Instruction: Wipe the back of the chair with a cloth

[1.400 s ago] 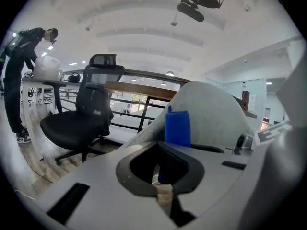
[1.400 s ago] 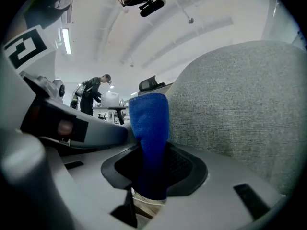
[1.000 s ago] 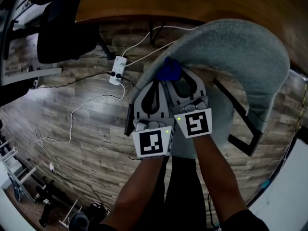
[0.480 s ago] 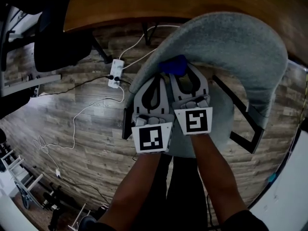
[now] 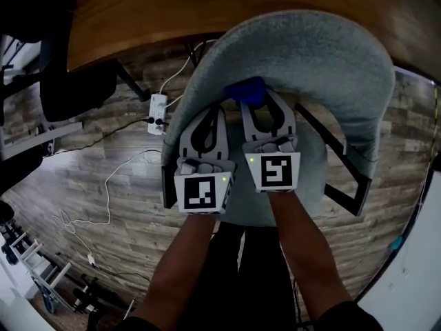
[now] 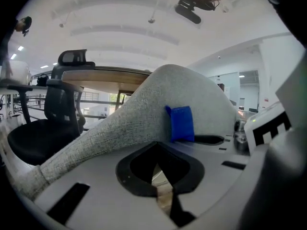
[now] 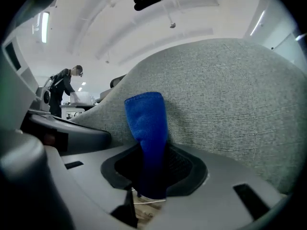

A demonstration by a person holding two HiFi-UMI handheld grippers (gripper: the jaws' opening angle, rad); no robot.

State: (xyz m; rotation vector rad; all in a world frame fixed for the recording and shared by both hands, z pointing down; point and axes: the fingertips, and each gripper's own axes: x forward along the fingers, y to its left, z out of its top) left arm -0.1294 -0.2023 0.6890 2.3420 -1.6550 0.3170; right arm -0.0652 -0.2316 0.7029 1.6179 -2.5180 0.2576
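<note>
A power strip [image 5: 157,109] and its cables lie on the open wood floor at left. The left gripper [image 5: 210,112], jaws closed on nothing, points its tips at the grey chair back [image 5: 324,54]. Just beside it, the right gripper [image 5: 256,103] pinches a blue cloth [image 5: 247,90] against that back, below its curved top edge, near the wooden desk [image 5: 207,5].

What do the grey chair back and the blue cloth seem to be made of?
The curved grey chair back looks upholstered in matte woven fabric: a fine heathered weave shows. The small blue cloth, clamped in the right hand-held gripper, looks like soft microfibre or terry, going by its fuzzy nap.
</note>
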